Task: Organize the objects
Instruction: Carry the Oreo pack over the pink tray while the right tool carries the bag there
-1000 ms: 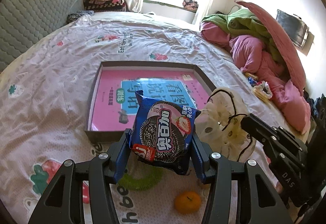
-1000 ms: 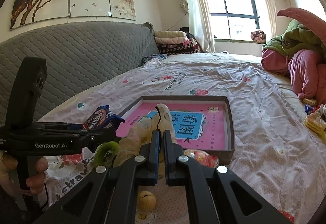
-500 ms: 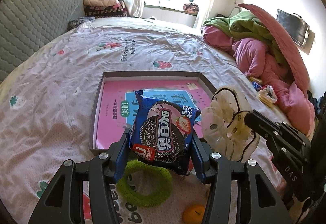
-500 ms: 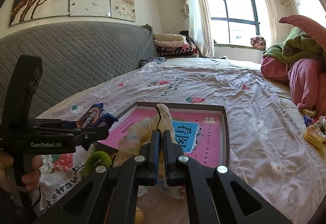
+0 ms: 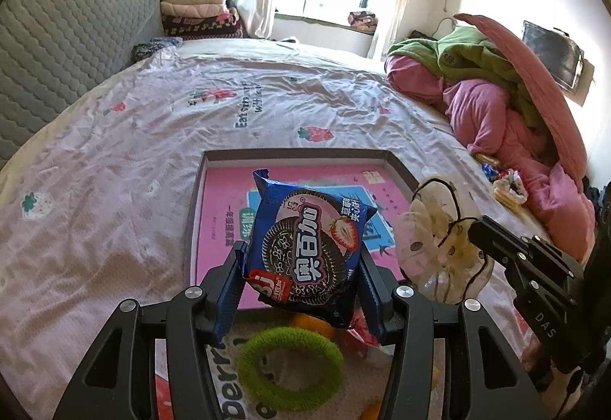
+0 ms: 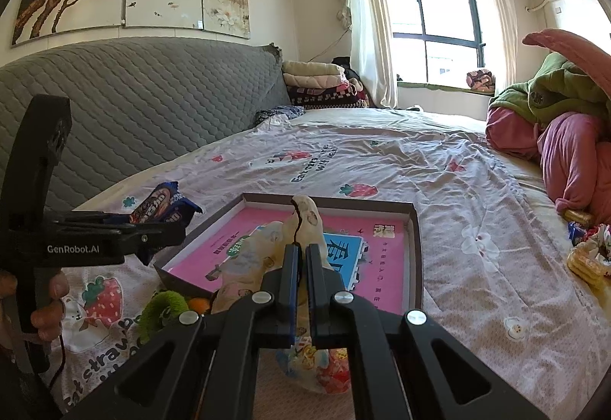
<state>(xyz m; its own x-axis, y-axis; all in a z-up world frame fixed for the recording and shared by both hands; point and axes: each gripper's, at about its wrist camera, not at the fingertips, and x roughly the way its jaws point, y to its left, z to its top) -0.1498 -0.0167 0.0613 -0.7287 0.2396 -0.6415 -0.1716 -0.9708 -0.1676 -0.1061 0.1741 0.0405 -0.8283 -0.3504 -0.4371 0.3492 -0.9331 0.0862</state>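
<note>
My left gripper [image 5: 301, 274] is shut on a blue cookie packet [image 5: 305, 252], held upright just above the near edge of a shallow box [image 5: 194, 206] with a pink printed bottom. The same packet [image 6: 160, 208] and left gripper [image 6: 152, 234] appear at the left of the right wrist view. My right gripper [image 6: 299, 267] is shut on a cream floral scrunchie with a black cord [image 6: 305, 219], hanging over the box [image 6: 416, 252]. From the left wrist view the scrunchie [image 5: 435, 244] floats at the box's right side, pinched by the right gripper [image 5: 477, 229].
On the strawberry-print bedsheet before the box lie a green fuzzy hair tie [image 5: 290, 368], an orange fruit [image 6: 198, 304] and a clear candy bag [image 6: 324, 370]. Pink and green bedding [image 5: 496, 106] is piled at the right, with small snacks [image 6: 584, 259] beside it. A grey headboard [image 6: 152, 106] runs along the left.
Both grippers have moved forward toward the box with their loads still held. The green hair tie and orange have slid nearer the bottom of both views.
</note>
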